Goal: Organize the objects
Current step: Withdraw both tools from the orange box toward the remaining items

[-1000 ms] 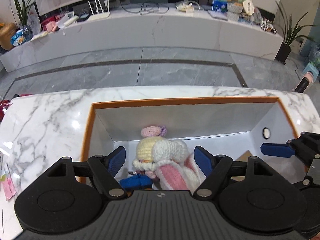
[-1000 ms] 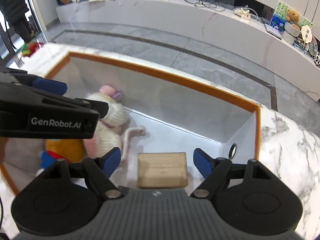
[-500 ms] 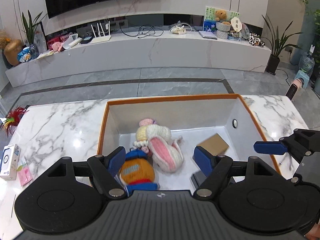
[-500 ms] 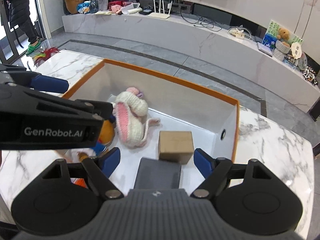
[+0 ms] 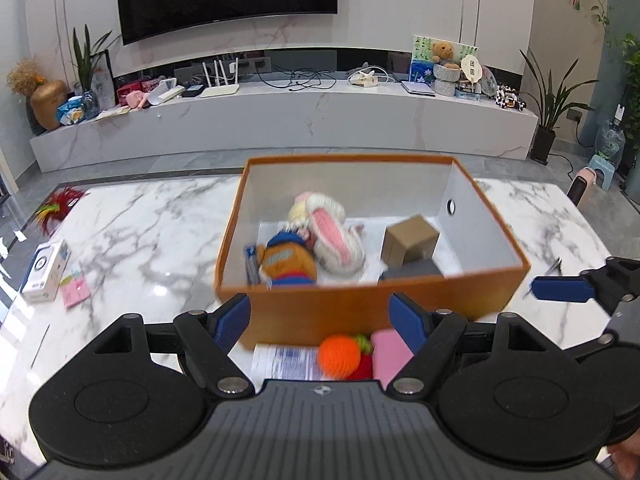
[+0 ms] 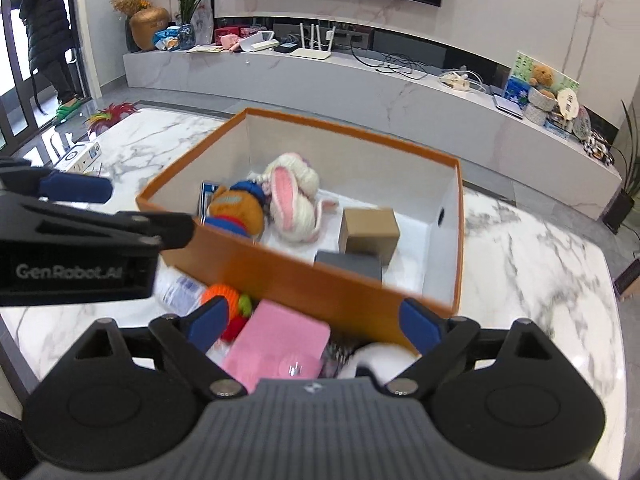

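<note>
"GenRobot.AI" stands in pale letters on the black side of the left tool, at nine o'clock in the right wrist view. Print on the white packet beside the orange box is too blurred to read.

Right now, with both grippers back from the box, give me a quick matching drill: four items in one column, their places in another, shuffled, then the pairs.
Items:
1. brown cardboard cube
2. white and pink knitted bunny
3. orange crochet ball
4. white carton

Places:
A. on the marble table, left of the orange box
B. inside the box, right part
C. outside the box, by its near wall
D. inside the box, middle

Pairs: 1-B, 2-D, 3-C, 4-A
</note>
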`<act>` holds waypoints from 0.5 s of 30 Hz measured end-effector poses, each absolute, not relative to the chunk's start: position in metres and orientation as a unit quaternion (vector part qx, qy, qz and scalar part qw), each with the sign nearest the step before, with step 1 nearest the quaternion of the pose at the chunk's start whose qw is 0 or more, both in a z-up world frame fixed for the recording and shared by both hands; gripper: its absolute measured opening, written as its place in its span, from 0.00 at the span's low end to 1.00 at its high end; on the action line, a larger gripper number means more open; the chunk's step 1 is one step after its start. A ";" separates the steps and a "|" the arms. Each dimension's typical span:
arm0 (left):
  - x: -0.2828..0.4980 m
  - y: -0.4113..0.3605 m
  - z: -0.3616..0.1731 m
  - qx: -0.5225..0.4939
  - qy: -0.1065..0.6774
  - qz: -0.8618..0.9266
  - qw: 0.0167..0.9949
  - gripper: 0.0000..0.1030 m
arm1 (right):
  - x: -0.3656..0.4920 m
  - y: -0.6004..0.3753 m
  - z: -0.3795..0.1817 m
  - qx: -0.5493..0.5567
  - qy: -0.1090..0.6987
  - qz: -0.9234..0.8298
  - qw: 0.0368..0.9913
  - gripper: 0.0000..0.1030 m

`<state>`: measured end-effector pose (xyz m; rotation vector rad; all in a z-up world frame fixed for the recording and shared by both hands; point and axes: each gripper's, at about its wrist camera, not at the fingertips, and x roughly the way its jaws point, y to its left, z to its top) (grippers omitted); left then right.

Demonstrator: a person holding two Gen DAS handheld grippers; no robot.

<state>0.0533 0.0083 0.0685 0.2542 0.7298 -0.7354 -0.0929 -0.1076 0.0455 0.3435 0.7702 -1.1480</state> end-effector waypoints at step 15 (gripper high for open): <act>0.039 0.041 0.003 0.094 0.355 -0.373 0.852 0.87 | -0.128 -0.084 -0.008 0.179 0.344 -0.547 0.742 0.94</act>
